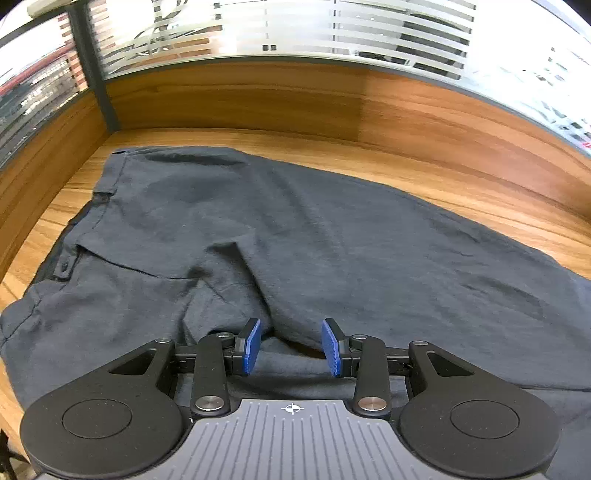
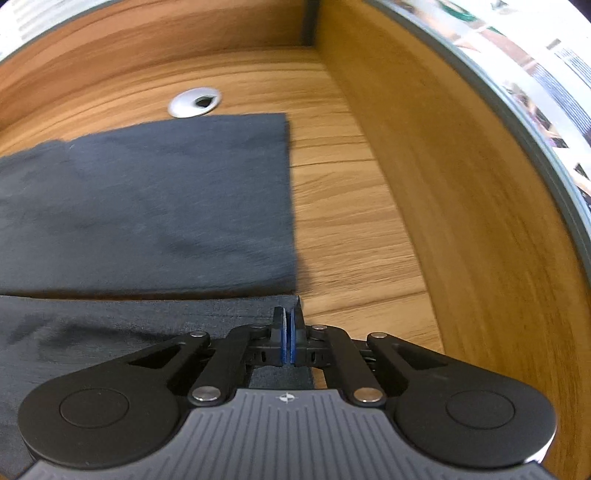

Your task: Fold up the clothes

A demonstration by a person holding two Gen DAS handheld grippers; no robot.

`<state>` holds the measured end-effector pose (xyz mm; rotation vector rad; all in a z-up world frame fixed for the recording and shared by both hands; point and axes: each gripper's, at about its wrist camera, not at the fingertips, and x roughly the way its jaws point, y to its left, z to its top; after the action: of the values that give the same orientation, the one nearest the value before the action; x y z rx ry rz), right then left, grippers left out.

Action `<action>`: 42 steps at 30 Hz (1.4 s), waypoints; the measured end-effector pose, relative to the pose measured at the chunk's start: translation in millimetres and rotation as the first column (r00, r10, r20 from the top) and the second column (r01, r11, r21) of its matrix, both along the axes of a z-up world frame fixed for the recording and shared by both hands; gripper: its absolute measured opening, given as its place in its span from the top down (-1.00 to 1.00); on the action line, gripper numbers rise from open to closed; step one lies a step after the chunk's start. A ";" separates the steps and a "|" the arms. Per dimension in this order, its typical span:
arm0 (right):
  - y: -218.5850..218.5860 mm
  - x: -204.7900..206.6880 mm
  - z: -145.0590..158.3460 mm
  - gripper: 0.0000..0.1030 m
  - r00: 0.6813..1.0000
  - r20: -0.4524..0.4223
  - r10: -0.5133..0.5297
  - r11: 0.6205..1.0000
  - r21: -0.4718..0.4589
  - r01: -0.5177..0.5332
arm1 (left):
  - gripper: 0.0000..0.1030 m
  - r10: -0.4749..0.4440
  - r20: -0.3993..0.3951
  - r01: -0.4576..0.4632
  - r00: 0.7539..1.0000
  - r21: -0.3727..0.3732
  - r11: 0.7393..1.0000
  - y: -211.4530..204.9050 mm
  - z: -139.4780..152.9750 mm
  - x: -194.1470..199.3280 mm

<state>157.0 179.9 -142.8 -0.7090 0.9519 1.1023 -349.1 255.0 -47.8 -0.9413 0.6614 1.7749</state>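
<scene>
Where wood desk [image 1: 424,162] meets glass partition [image 1: 295,33] (striped), dark trousers [image 1: 258,229] spread.

Both cameras ride just behind their grippers, looking forward and down along the fingers, close above the wooden desk [image 1: 424,173]. The left wrist view faces the back panel [image 1: 258,99] and striped glass, over the waist end of the dark trousers [image 1: 295,236]. The right wrist view faces a desk corner with a cable grommet [image 2: 195,101], over the trouser hems. Both views share the trousers and desk.
</scene>
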 end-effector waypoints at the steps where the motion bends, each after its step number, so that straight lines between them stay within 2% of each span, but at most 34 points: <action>1: 0.5 3.7 0.4 0.96 1.000 -0.012 -0.004 1.000 0.011 0.004 | 0.24 -0.010 0.008 0.010 1.000 0.002 1.000 0.4 -0.4 1.3; 4: -4.1 14.1 8.4 0.91 0.999 -0.016 -0.047 0.998 0.031 0.048 | 0.20 -0.054 0.035 0.054 0.998 0.010 0.999 1.9 -2.0 6.6; 7: -19.0 21.3 24.0 0.69 0.996 -0.013 -0.083 0.995 0.056 0.083 | 0.14 -0.161 0.051 0.161 0.986 0.007 0.987 6.2 -7.1 22.4; 9: -31.7 22.1 30.8 0.69 0.996 -0.033 -0.086 0.995 0.054 0.088 | 0.13 -0.250 0.042 0.250 0.967 0.000 0.968 9.2 -12.1 37.1; 12: -51.0 14.3 31.8 0.57 0.996 -0.054 -0.074 0.997 0.032 0.076 | 0.13 -0.417 0.008 0.417 0.909 -0.025 0.909 12.7 -24.6 67.6; 14: -63.9 5.4 28.6 0.40 0.996 -0.064 -0.059 0.998 0.012 0.060 | 0.12 -0.499 -0.006 0.498 0.866 -0.050 0.866 13.3 -33.1 85.2; 19: -87.9 -25.6 13.9 0.40 0.992 -0.127 -0.022 1.000 0.003 0.022 | 0.12 -0.592 0.014 0.591 0.806 -0.067 0.804 5.7 -46.9 108.5; 23: -93.4 -56.5 3.8 0.40 0.990 -0.135 0.043 0.999 -0.004 -0.044 | 0.12 -0.660 0.031 0.660 0.751 -0.078 0.747 -0.4 -58.0 127.1; 27: -99.2 -70.7 -2.2 0.41 0.996 -0.040 0.079 0.997 -0.013 -0.080 | 0.02 -0.722 0.049 0.723 0.690 -0.088 0.685 -6.5 -69.1 145.6; 29: -101.3 -70.7 -2.5 0.25 0.997 -0.003 0.078 0.997 -0.020 -0.078 | -0.05 -0.751 0.059 0.753 0.657 -0.093 0.652 -9.5 -74.6 154.9; 31: -102.4 -64.0 -1.0 0.24 0.999 -0.020 0.048 0.999 -0.015 -0.049 | -0.05 -0.759 0.059 0.761 0.649 -0.092 0.643 -9.6 -75.0 161.2; 38: -107.3 -53.7 -2.6 0.24 0.999 0.003 0.043 0.999 -0.007 -0.043 | -0.05 -0.788 0.056 0.789 0.613 -0.080 0.609 -11.8 -76.7 185.7; 41: -109.2 -46.2 -3.1 0.18 0.998 0.057 0.005 1.000 -0.016 -0.004 | -0.11 -0.789 0.054 0.791 0.612 -0.064 0.609 -11.9 -77.8 195.6; 42: -109.3 -41.9 -2.9 0.18 0.999 0.050 -0.013 1.000 -0.017 0.014 | -0.12 -0.789 0.054 0.791 0.612 -0.058 0.609 -11.9 -78.0 197.5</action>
<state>115.1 70.6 -145.7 -0.7398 0.9236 1.0614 -151.7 243.1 -125.8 -0.5569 0.9556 0.9278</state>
